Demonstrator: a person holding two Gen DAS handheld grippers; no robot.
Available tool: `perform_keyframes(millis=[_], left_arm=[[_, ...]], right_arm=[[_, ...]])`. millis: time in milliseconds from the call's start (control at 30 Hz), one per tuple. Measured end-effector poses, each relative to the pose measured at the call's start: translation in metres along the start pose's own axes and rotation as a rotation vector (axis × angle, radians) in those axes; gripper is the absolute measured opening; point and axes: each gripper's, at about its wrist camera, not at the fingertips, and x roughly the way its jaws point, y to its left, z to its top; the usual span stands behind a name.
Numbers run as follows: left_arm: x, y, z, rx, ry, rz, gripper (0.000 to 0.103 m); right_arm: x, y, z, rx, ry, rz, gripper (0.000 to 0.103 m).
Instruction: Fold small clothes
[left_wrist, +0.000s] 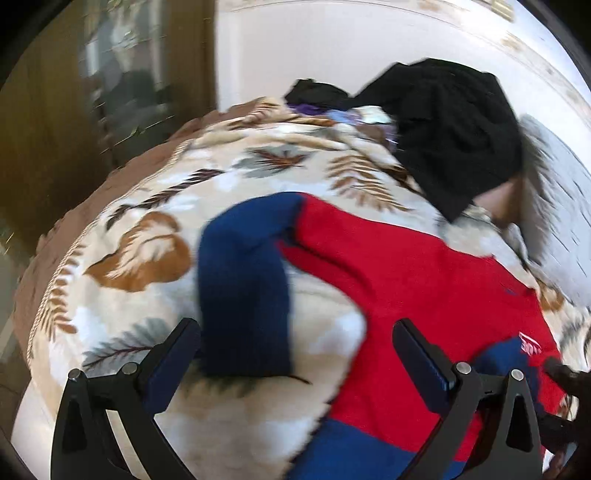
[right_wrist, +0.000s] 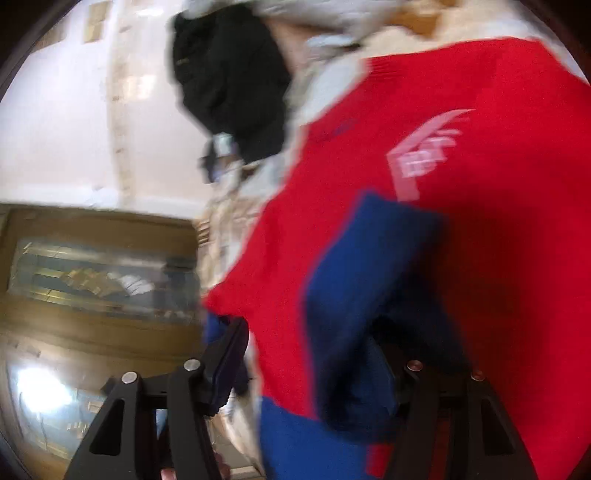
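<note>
A red sweater (left_wrist: 399, 273) with blue sleeves and a blue hem lies spread on a leaf-patterned blanket (left_wrist: 147, 254). One blue sleeve (left_wrist: 243, 295) is bent back toward me, and its end rests between the wide-apart fingers of my left gripper (left_wrist: 295, 326), which is open. In the right wrist view the red sweater (right_wrist: 461, 221) shows a white logo. The other blue sleeve (right_wrist: 369, 302) lies folded over the red body and covers one finger of my right gripper (right_wrist: 310, 339). The other finger (right_wrist: 225, 362) stands clear of the cloth, so that gripper is open.
A heap of black clothes (left_wrist: 454, 136) lies at the far side of the bed, next to a grey pillow (left_wrist: 565, 221). A wooden cabinet with glass doors (left_wrist: 110, 92) stands beyond the bed's left edge. The black clothes (right_wrist: 229, 74) and cabinet (right_wrist: 103, 266) also show in the right wrist view.
</note>
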Motion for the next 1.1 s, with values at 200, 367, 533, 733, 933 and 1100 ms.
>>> perform_keyframes(millis=[200,367,533,733,933,1100], left_arm=[[-0.001,0.026,0.002,-0.07,0.0,0.034,0.103],[-0.008,0.017,0.0,-0.038,-0.015,0.021,0.103],[-0.01,0.01,-0.002,-0.024,-0.005,0.013,0.103],[-0.007,-0.036,-0.025,0.122,0.074,-0.139,0.103],[0.006,-0.095,-0.06,0.346,0.146,-0.159,0.102],[0.031,-0.09,-0.066,0.318,0.261,-0.121,0.099]], right_arm=[[0.002,0.066,-0.029,-0.305,0.062,0.132,0.071],[-0.01,0.074,-0.038,-0.363,0.083,0.198,0.071],[-0.022,0.045,-0.024,-0.293,0.003,-0.05,0.069],[-0.03,0.008,-0.003,-0.246,-0.11,-0.499,0.046],[-0.033,-0.028,0.01,-0.228,-0.075,-0.715,0.043],[-0.05,-0.018,0.005,-0.235,-0.098,-0.624,0.044]])
